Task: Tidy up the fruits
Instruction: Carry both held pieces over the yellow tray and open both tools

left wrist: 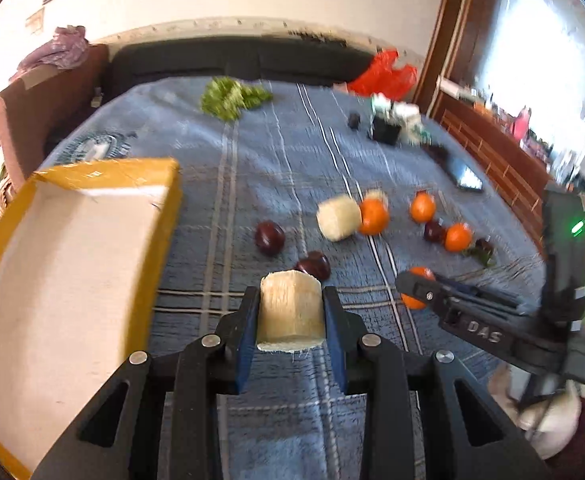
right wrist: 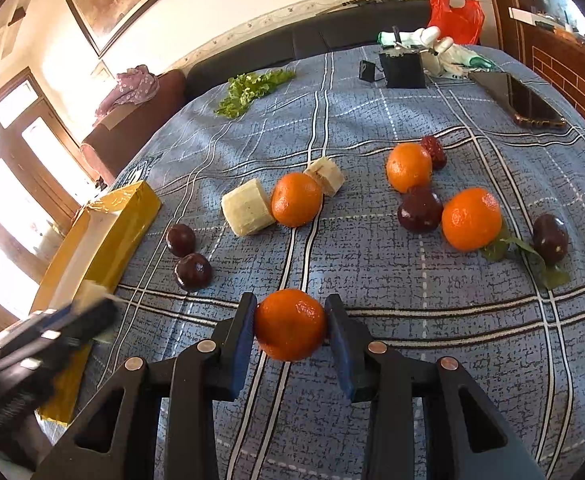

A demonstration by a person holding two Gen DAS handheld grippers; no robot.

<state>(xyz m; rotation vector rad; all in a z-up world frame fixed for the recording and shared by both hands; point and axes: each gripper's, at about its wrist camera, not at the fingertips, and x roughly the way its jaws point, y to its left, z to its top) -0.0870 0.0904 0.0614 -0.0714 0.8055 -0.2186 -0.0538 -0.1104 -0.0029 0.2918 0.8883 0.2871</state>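
Note:
My left gripper (left wrist: 291, 312) is shut on a pale cut cylinder of fruit (left wrist: 291, 311), held just right of the open yellow cardboard box (left wrist: 72, 256). My right gripper (right wrist: 290, 326) is shut on an orange (right wrist: 290, 325) just above the blue checked cloth (right wrist: 412, 300). On the cloth lie three more oranges (right wrist: 296, 199), (right wrist: 408, 166), (right wrist: 471, 218), two other pale cut pieces (right wrist: 247, 208), (right wrist: 325, 176) and several dark plums (right wrist: 192, 271), (right wrist: 181, 239), (right wrist: 419, 209). The right gripper (left wrist: 416, 290) with its orange also shows at the right of the left wrist view. The blurred left gripper (right wrist: 92, 312) shows beside the box (right wrist: 104, 236) in the right wrist view.
A bunch of green leaves (right wrist: 252, 88) lies at the far side of the cloth. A black box (right wrist: 403, 67), a small black cube (right wrist: 367, 70), white and green items (right wrist: 436, 46), a phone (right wrist: 524, 98) and a red plastic bag (right wrist: 456, 14) sit far right. A sofa stands behind.

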